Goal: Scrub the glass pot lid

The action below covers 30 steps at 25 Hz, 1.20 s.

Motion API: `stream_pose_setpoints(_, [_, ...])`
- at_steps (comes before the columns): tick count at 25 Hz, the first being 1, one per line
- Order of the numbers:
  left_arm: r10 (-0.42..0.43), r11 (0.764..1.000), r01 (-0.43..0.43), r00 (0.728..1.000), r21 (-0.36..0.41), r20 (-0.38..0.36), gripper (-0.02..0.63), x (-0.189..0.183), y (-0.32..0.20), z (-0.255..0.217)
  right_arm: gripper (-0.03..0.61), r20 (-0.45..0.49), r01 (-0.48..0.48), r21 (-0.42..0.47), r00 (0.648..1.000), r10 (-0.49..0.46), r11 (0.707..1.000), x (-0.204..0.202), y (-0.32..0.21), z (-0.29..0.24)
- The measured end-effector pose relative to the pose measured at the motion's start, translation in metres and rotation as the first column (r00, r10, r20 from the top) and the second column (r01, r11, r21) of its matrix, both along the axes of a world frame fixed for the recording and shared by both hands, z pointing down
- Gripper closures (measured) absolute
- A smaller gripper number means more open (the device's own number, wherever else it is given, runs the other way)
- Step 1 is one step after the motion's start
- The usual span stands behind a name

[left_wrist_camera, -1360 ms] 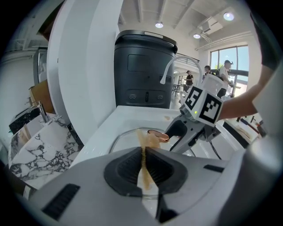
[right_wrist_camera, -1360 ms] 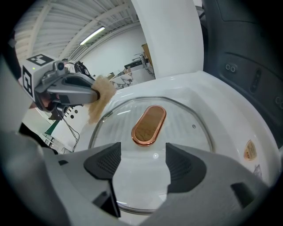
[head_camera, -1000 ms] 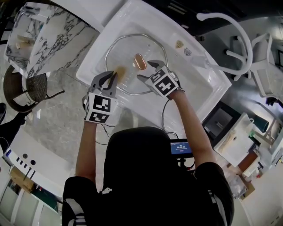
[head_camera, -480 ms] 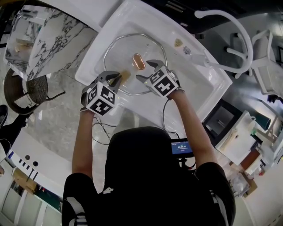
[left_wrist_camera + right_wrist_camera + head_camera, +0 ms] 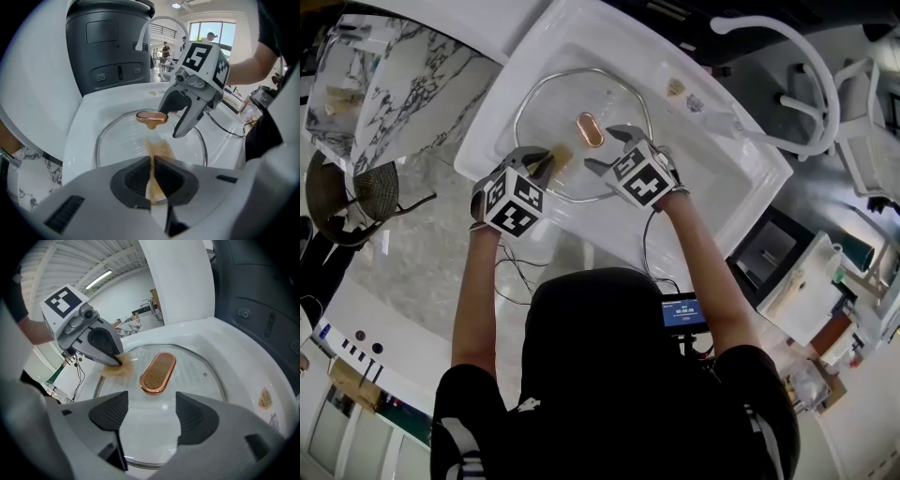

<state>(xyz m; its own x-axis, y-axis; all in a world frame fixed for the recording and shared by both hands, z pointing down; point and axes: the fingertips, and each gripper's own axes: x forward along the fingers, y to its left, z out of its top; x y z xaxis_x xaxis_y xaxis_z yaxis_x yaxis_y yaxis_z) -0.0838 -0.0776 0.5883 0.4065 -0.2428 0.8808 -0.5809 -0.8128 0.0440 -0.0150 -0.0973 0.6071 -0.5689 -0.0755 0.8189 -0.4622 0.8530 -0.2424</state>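
Left claw (image 5: 151,165) clenched on a tan scrub pad (image 5: 160,148) against the glass lid (image 5: 202,372) — right claw (image 5: 150,406) released, copper handle (image 5: 158,373) just ahead.

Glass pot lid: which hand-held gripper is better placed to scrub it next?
Left. The left hand-held gripper is shut on the scrub pad, which touches the glass pot lid near its handle; the right hand-held gripper is open, empty.
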Motion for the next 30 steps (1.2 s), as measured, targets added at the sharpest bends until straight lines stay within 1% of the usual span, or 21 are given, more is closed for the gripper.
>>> stream_pose_setpoints(7, [-0.027,1.0,0.027,0.999,-0.012,-0.025,0.597,0.0,-0.007,0.002,0.278,-0.001,0.002,-0.003,1.0,-0.002,1.0,0.0,0.0,-0.001])
stream_pose_setpoints(13, [-0.049,0.999,0.049,0.998,0.009,-0.025,0.597,-0.001,-0.024,0.002,0.278,-0.005,0.007,0.003,1.0,-0.007,1.0,0.001,-0.001,-0.002])
stream_pose_setpoints(18, [-0.068,0.998,0.069,0.997,0.002,-0.046,0.597,-0.002,-0.039,0.004,0.278,-0.001,0.003,0.004,1.0,-0.003,1.0,0.001,-0.001,-0.001])
stream_pose_setpoints(26, [-0.078,0.996,0.078,0.997,0.039,-0.014,0.597,-0.003,-0.063,0.006,0.278,0.002,0.004,0.006,1.0,-0.004,1.0,0.001,-0.001,-0.001])
stream_pose_setpoints(30, [-0.102,0.994,0.102,0.995,0.05,-0.005,0.597,-0.004,-0.077,0.008,0.278,0.002,0.004,0.006,1.0,-0.004,1.0,0.001,-0.001,-0.001])
